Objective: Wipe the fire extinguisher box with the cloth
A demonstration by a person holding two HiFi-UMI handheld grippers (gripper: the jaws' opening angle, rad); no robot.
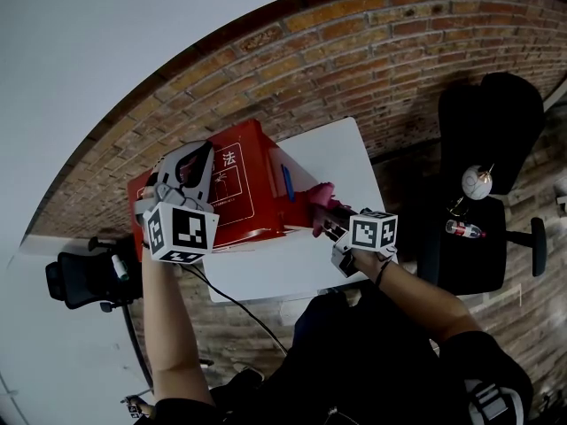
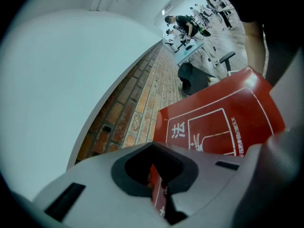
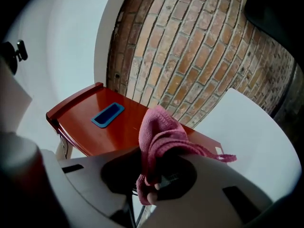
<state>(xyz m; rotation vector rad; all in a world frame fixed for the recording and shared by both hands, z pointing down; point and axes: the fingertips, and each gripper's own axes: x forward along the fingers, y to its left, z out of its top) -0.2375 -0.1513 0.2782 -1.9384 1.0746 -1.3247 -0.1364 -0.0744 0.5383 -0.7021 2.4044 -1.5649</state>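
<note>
Nearby, black chair (image 1: 483,264) beside white table (image 1: 332,153) under box (image 1: 257,193).

fire extinguisher box (image 1: 244,197) ×1; cloth (image 1: 321,202) ×1, at the box's right end; table (image 1: 341,158) ×1, under the box; grippers ×2: left gripper (image 1: 190,165), right gripper (image 1: 326,221)
</note>
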